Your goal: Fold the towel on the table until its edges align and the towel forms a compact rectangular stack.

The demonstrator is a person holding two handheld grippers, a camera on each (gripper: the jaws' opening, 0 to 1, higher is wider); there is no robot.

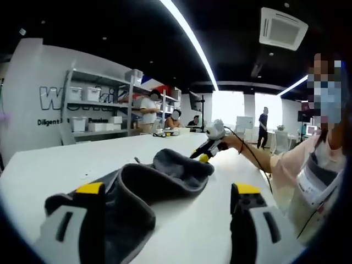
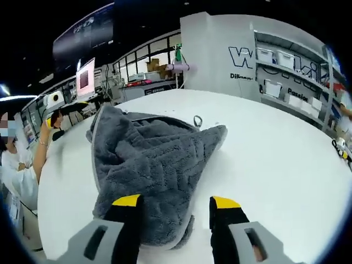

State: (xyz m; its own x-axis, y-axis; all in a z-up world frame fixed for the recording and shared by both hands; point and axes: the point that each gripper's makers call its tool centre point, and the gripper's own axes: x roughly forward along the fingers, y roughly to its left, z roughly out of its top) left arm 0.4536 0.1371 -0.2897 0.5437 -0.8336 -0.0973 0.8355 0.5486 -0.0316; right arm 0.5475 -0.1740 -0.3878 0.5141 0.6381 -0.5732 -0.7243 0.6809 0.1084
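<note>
Towel (image 2: 148,159) lies in a loose grey heap on the white table (image 2: 275,159), toward the table edge nearest the right gripper (image 2: 175,204). Not folded yet: layers bunched, edges out of line, one border curling up along the far-left side in the right gripper view. A small hanging loop (image 2: 197,121) shows at its far edge.

Handling, as a judgement: thick terry w/ a woven zigzag pile, so soft, limp, fairly light, no stiffness at all. It'll sag and drape from any pinch point, and the pile should give good grip, not slippery. Nothing fragile. Bulk means folds will spring open a bit unless pressed flat.

Right gripper's jaws stand apart, nothing between them, just above the near hem of the towel. Left gripper (image 1: 168,192) is also spread wide; in the left gripper view a rolled towel edge sits against its left jaw, but jaws aren't closed on it. The right gripper also shows there, at the towel's far end; whether it touches can't be told.

Best hold: two adjacent corners or the bound hem, one per gripper, pinching a single layer, then lift and spread before folding. Corners are buried in the heap for now.
</note>
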